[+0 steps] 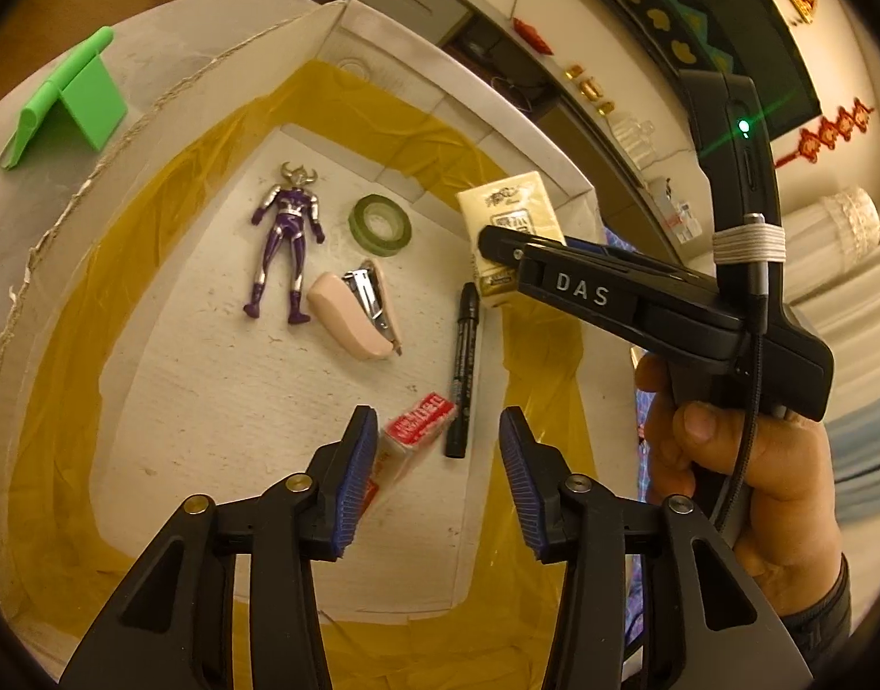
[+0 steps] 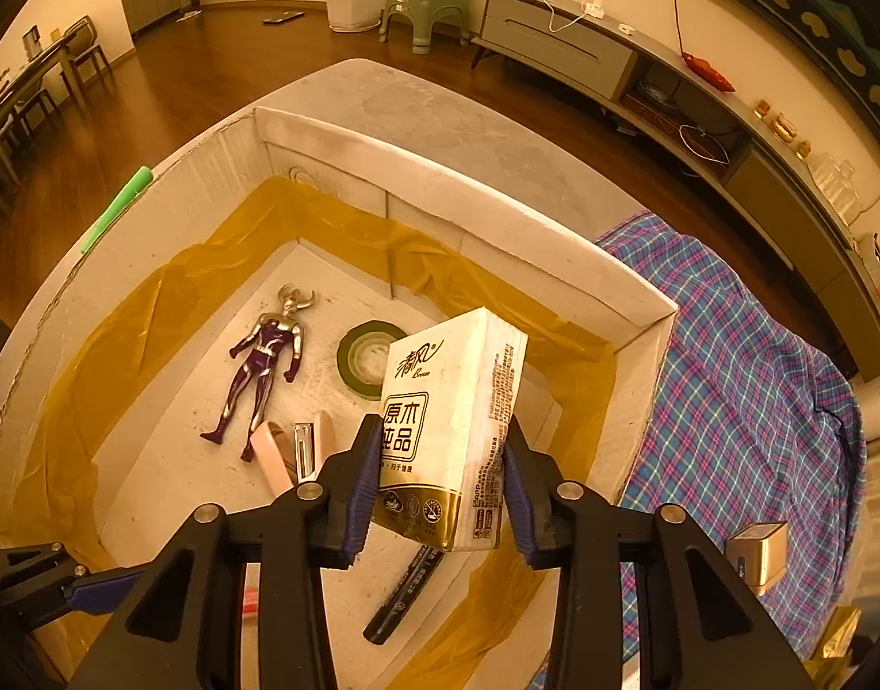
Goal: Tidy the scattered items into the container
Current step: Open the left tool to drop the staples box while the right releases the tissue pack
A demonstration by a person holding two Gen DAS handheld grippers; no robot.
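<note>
A white cardboard box [image 1: 515, 132] [image 2: 497, 241] lined with yellow tape holds a purple figure [image 1: 284, 241] [image 2: 261, 362], a green tape roll [image 1: 381, 225] [image 2: 362, 357], a pink stapler [image 1: 354, 316] [image 2: 293, 451], a black marker [image 1: 463, 368] [image 2: 405, 592] and a small red-and-white packet [image 1: 414, 431]. My right gripper [image 2: 440, 477] is shut on a white-and-gold tissue pack [image 2: 451, 431] [image 1: 509, 241], held above the box's right side. My left gripper [image 1: 437, 471] is open and empty above the box, over the red packet and marker.
A green phone stand [image 1: 66, 103] [image 2: 115, 210] sits on the table left of the box. A blue plaid cloth [image 2: 745, 379] lies right of the box, with a small gold box [image 2: 756, 558] on it. A TV cabinet [image 2: 555, 40] stands behind.
</note>
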